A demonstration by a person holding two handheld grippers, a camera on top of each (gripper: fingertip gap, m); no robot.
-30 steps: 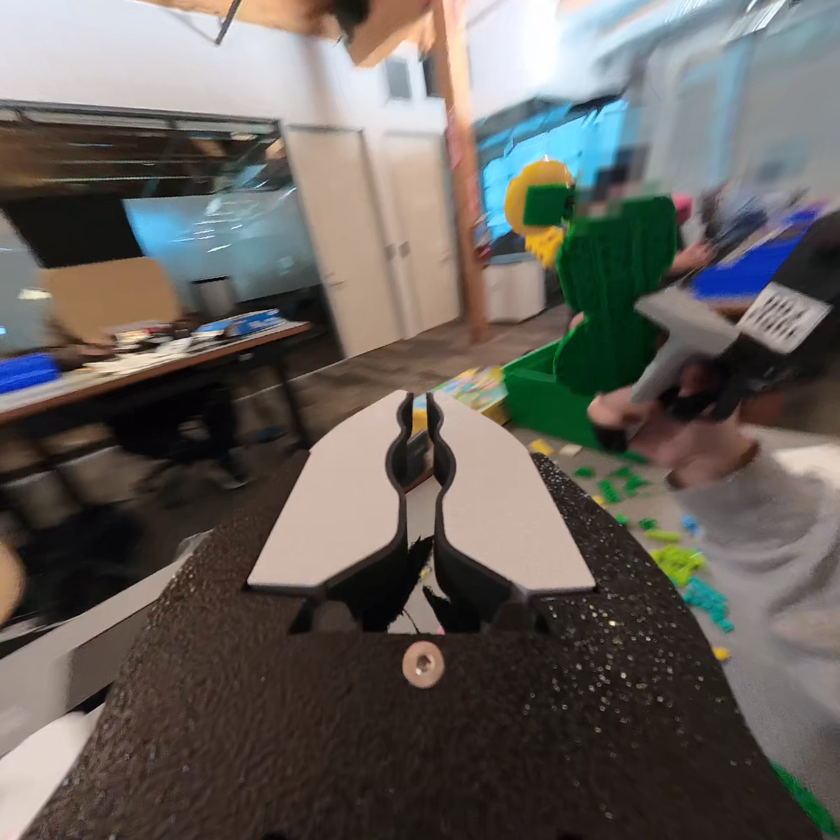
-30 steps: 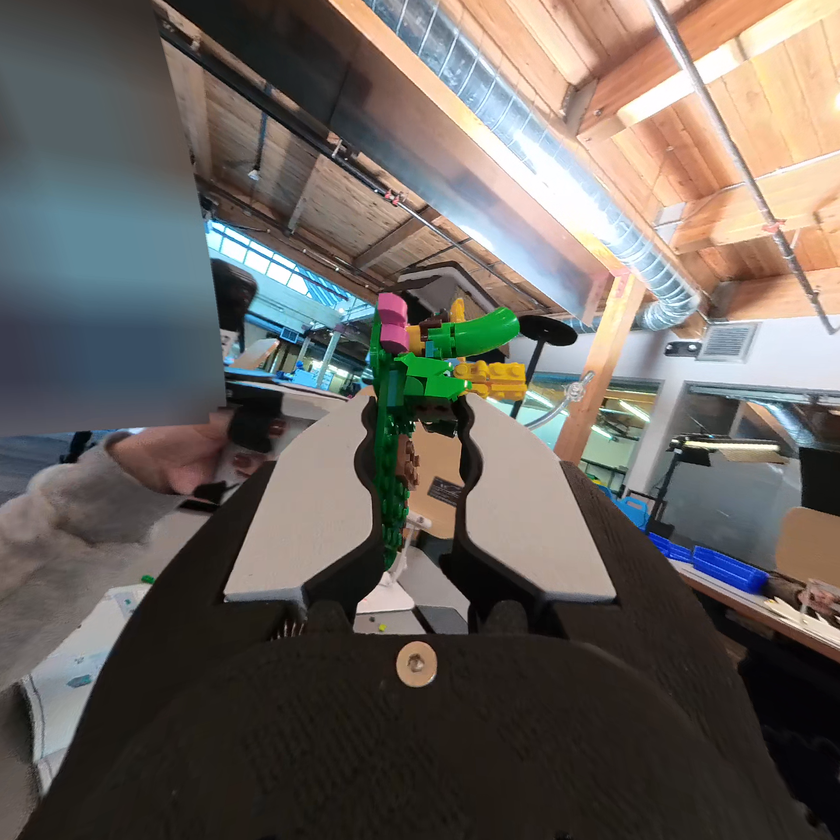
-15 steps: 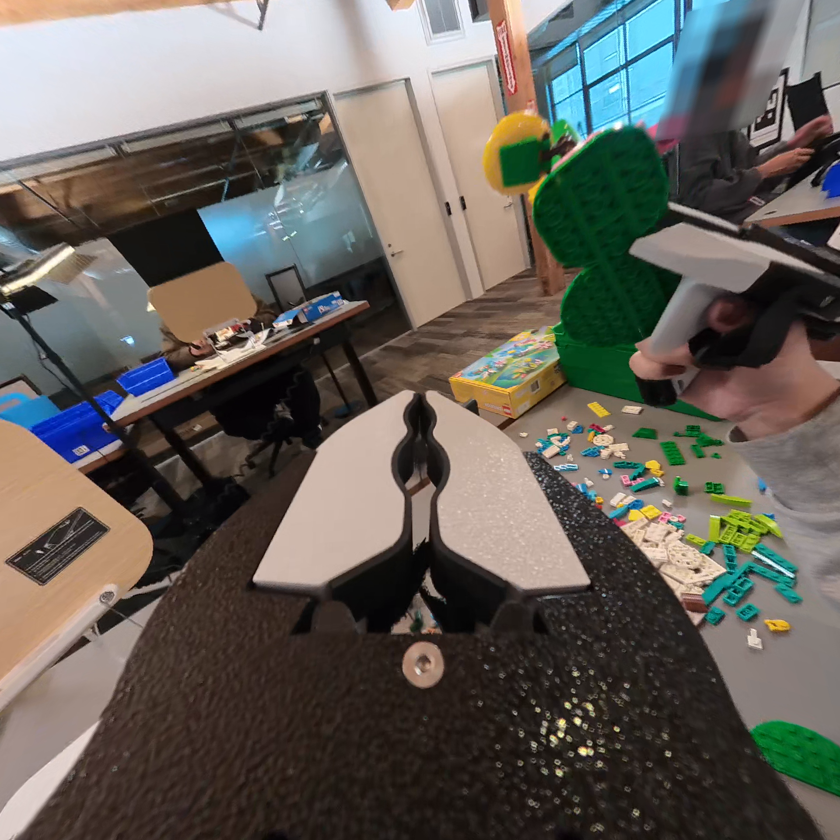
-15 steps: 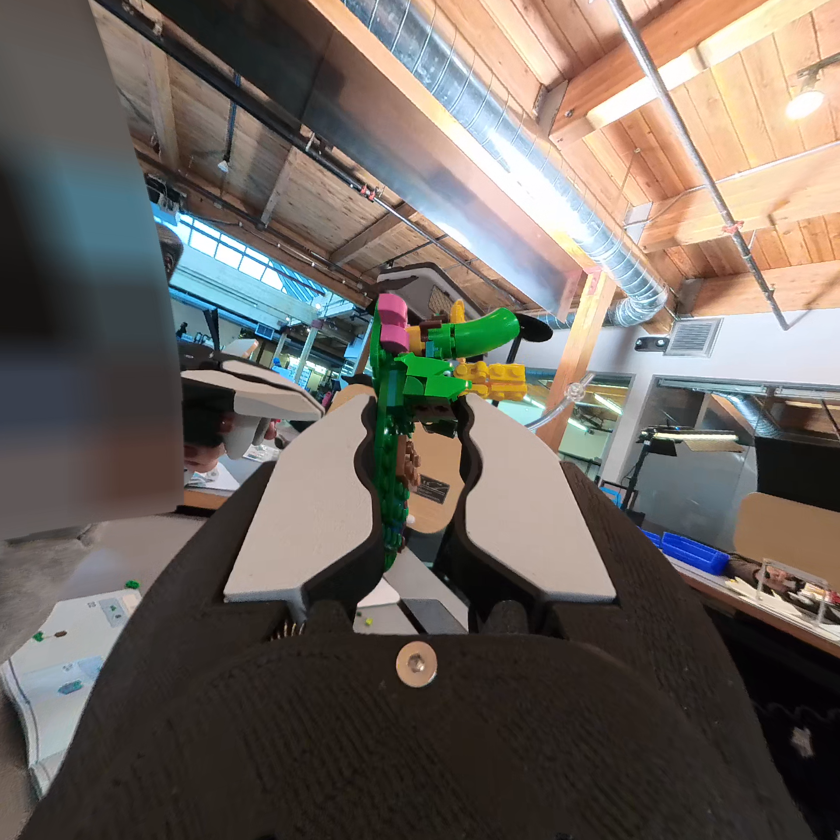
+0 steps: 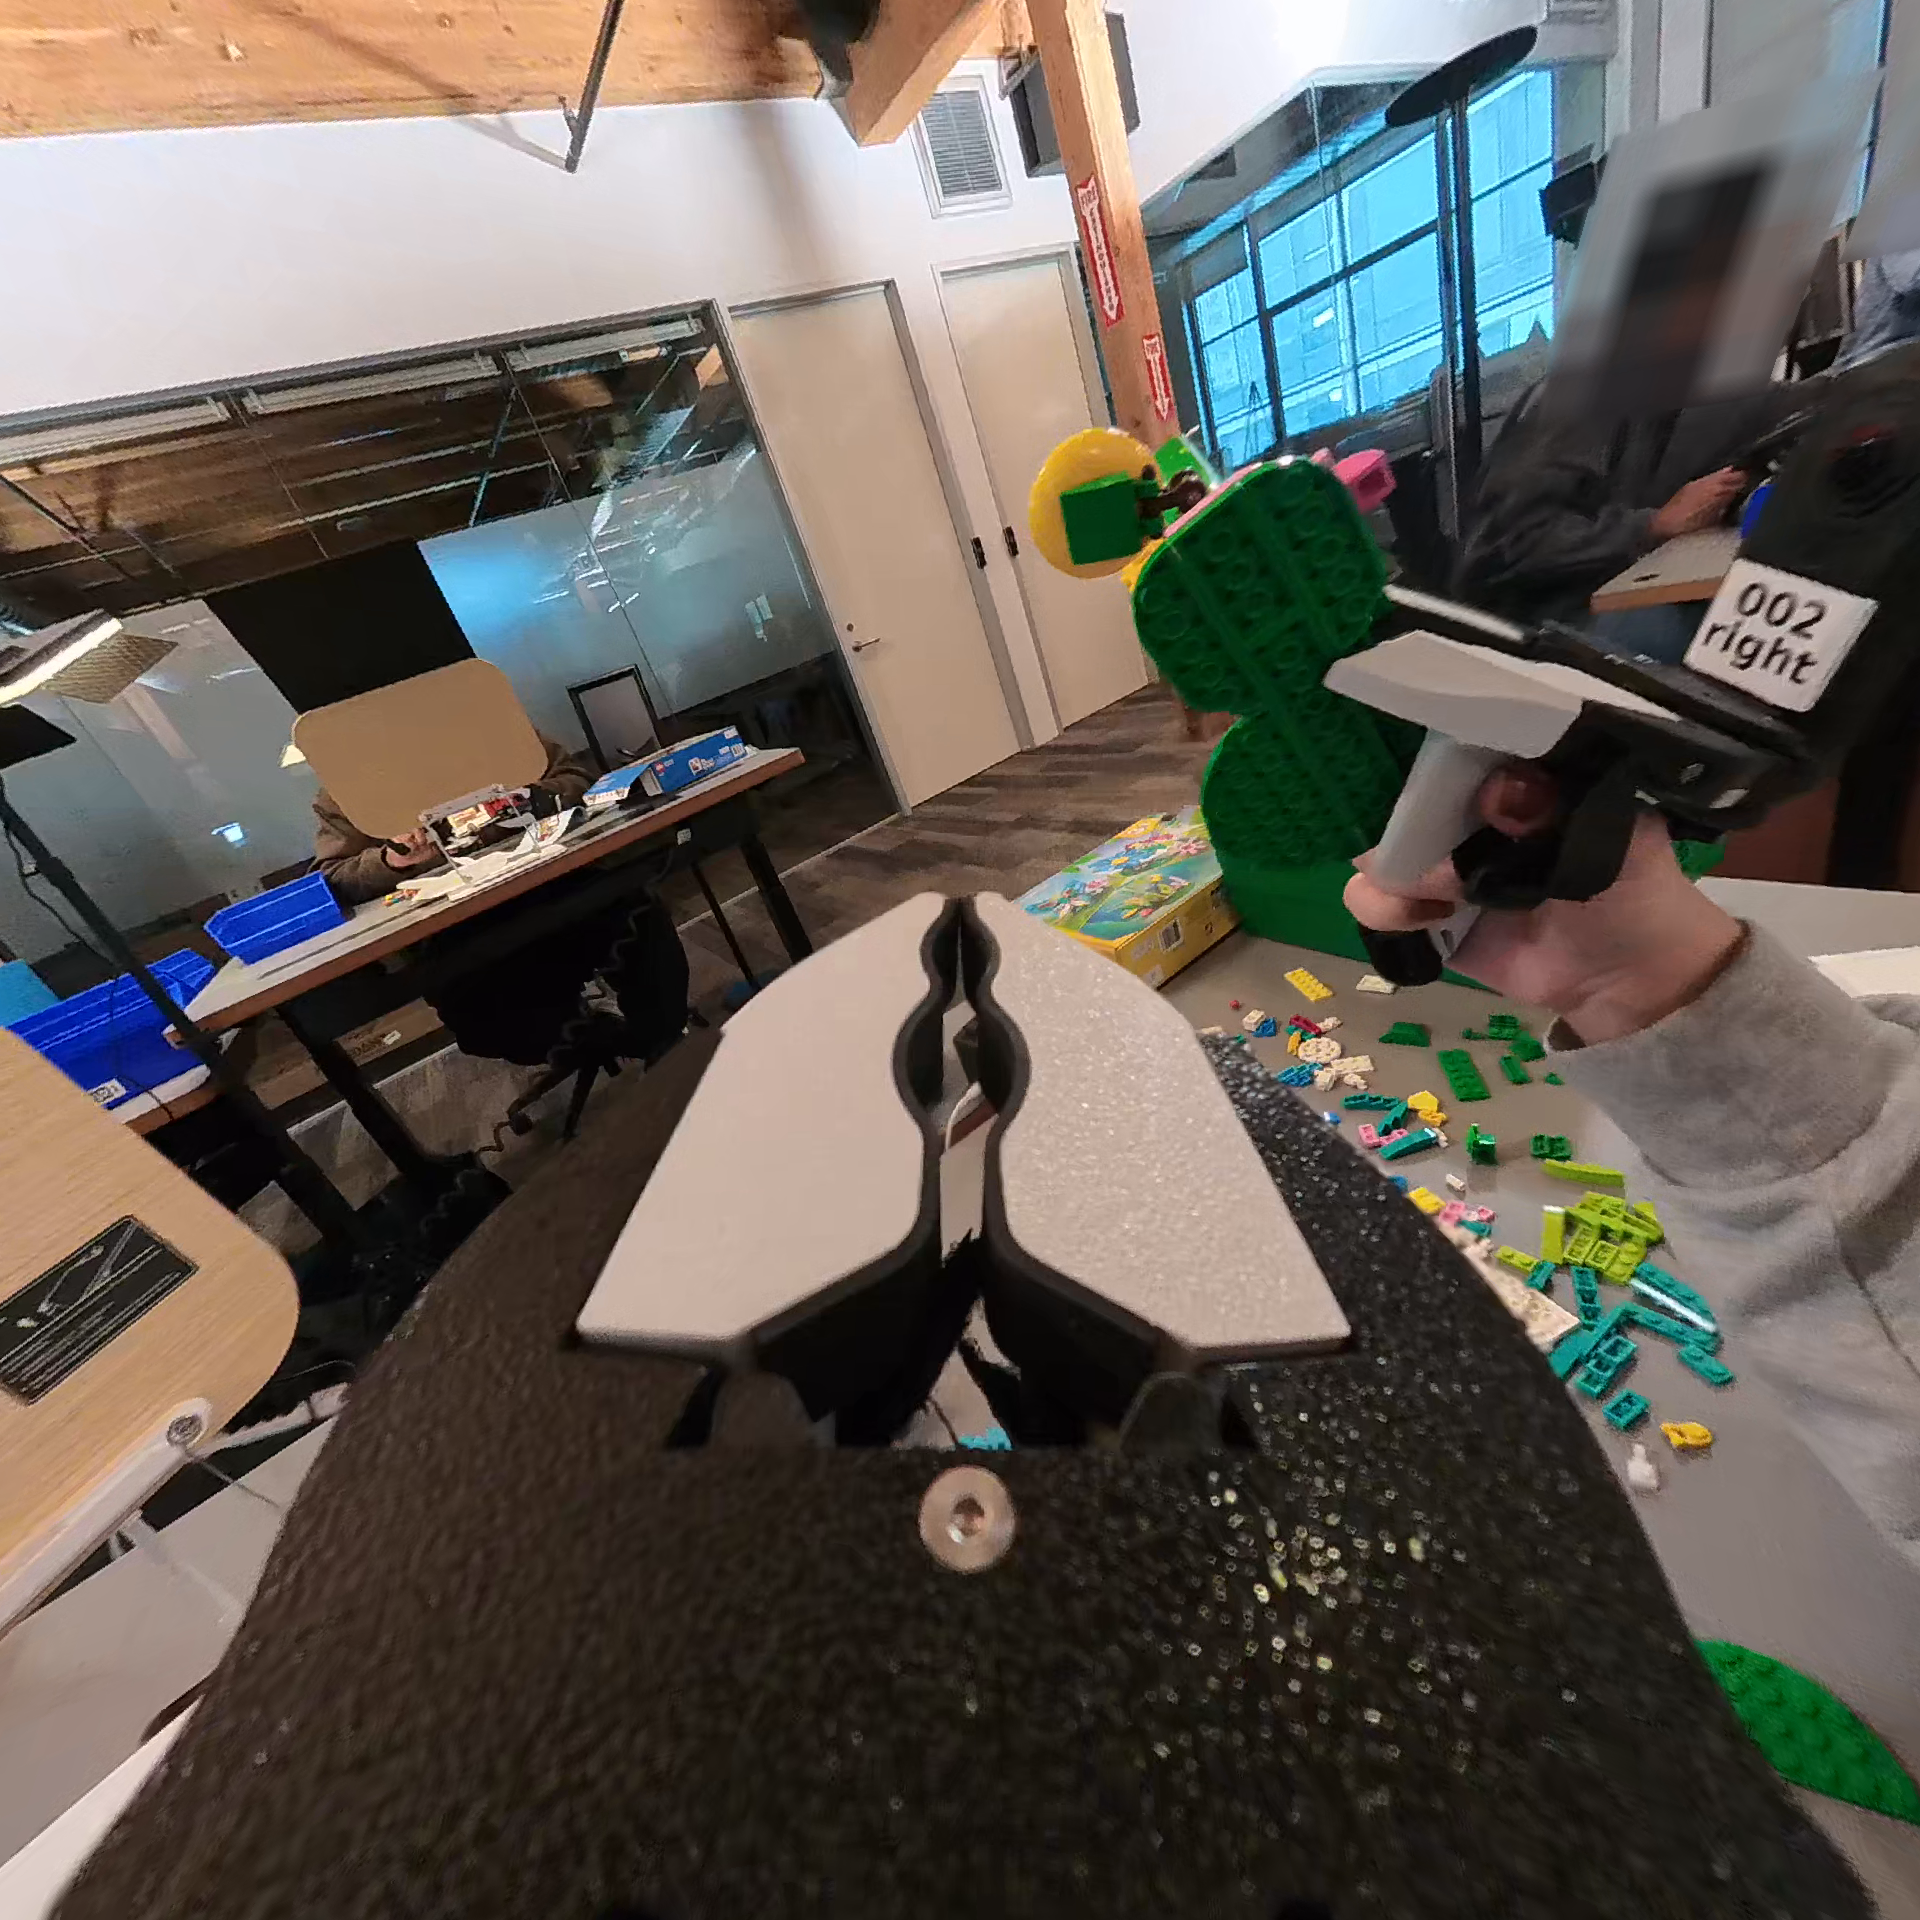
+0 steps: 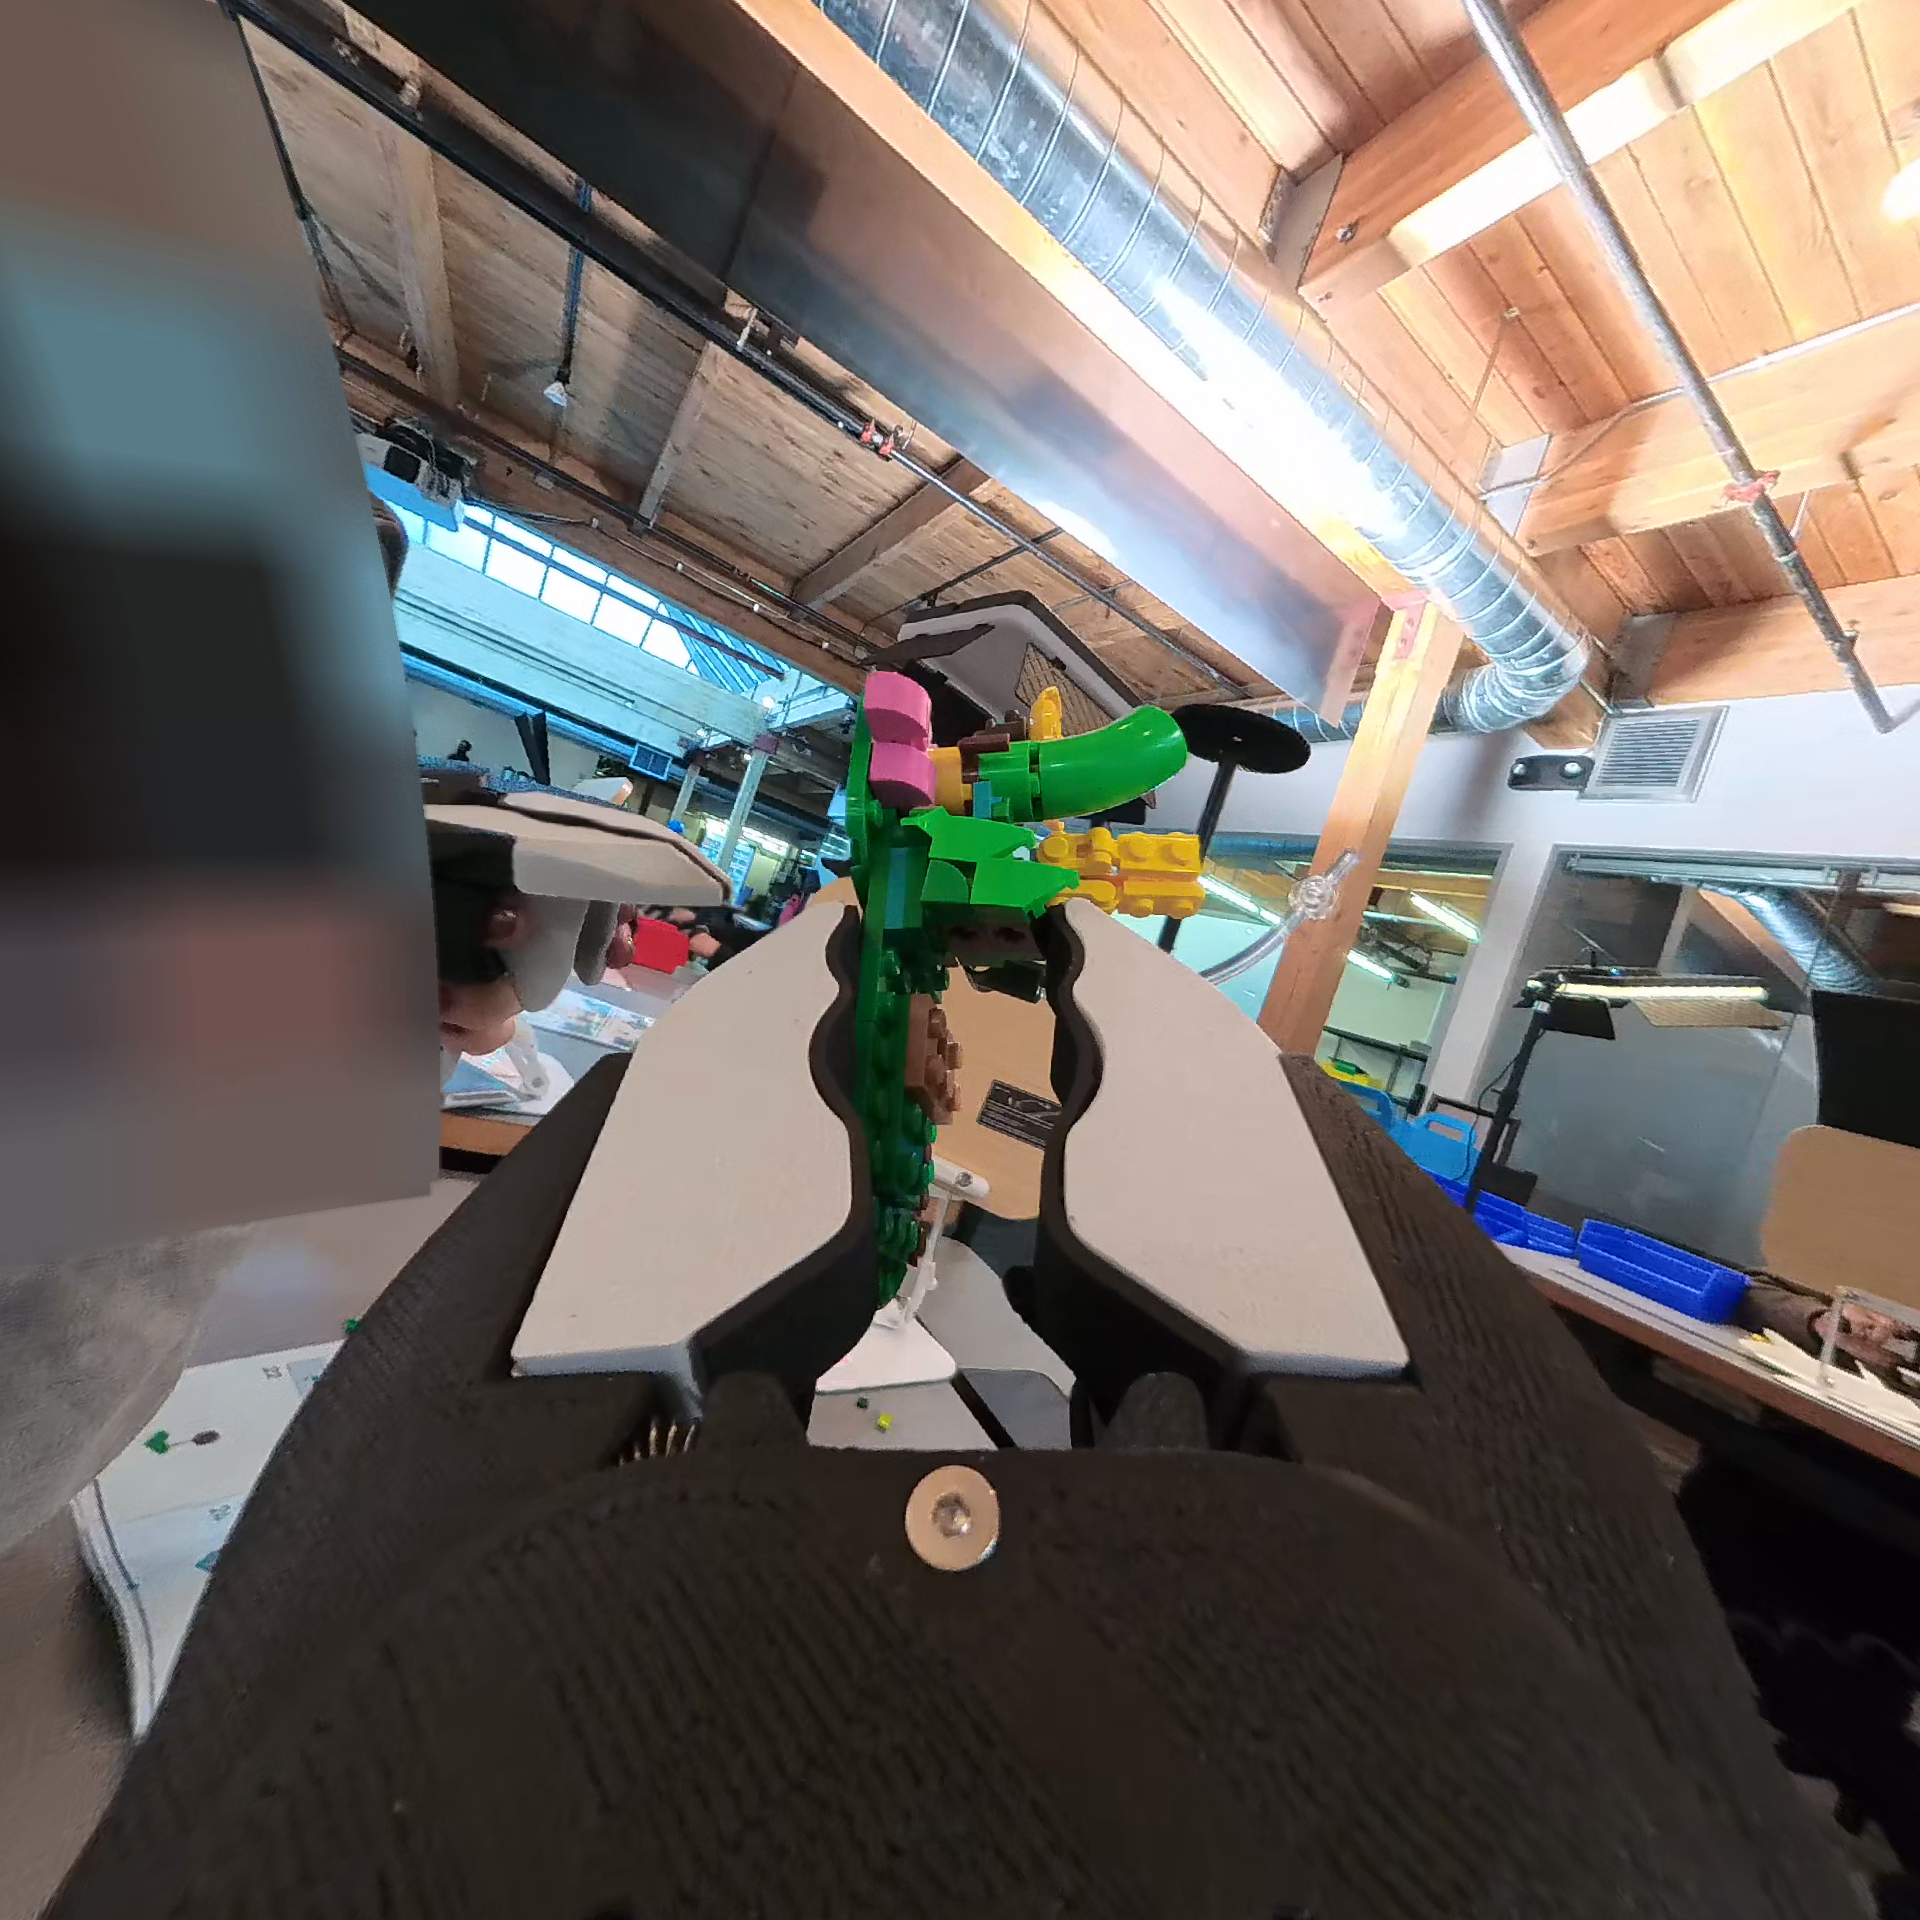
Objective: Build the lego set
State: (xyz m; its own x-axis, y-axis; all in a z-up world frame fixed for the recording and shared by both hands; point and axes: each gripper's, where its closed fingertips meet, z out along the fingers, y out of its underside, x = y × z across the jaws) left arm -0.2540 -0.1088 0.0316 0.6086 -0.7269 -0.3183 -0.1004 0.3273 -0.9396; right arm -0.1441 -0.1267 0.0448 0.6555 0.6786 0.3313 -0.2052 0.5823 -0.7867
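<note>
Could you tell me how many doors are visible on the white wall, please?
2: one door beside the glass partition, another right of it, near the wooden post.

Rough, pebbled black plastic covers the body of the left gripper (image 5: 961, 920), with glittery specks catching the light, and its fingers (image 5: 790, 1122) wear flat matt grey facings over smooth black pads. A shiny metal screw (image 5: 966, 1523) sits in the shell. The right gripper (image 6: 951, 914) shows a finer, ribbed black plastic, printed-looking, with the same matt grey. Between its pads sits the brick model (image 6: 904, 935), glossy hard plastic in green, pink and yellow, studded all over. The loose bricks (image 5: 1558, 1247) gleam on a smooth matt grey tabletop (image 5: 1714, 1558). The sleeve (image 5: 1766, 1122) is soft, fuzzy grey cloth. Overhead, bare wood planks (image 6: 1766, 312) and a ribbed, shiny metal duct (image 6: 1143, 208).
</note>
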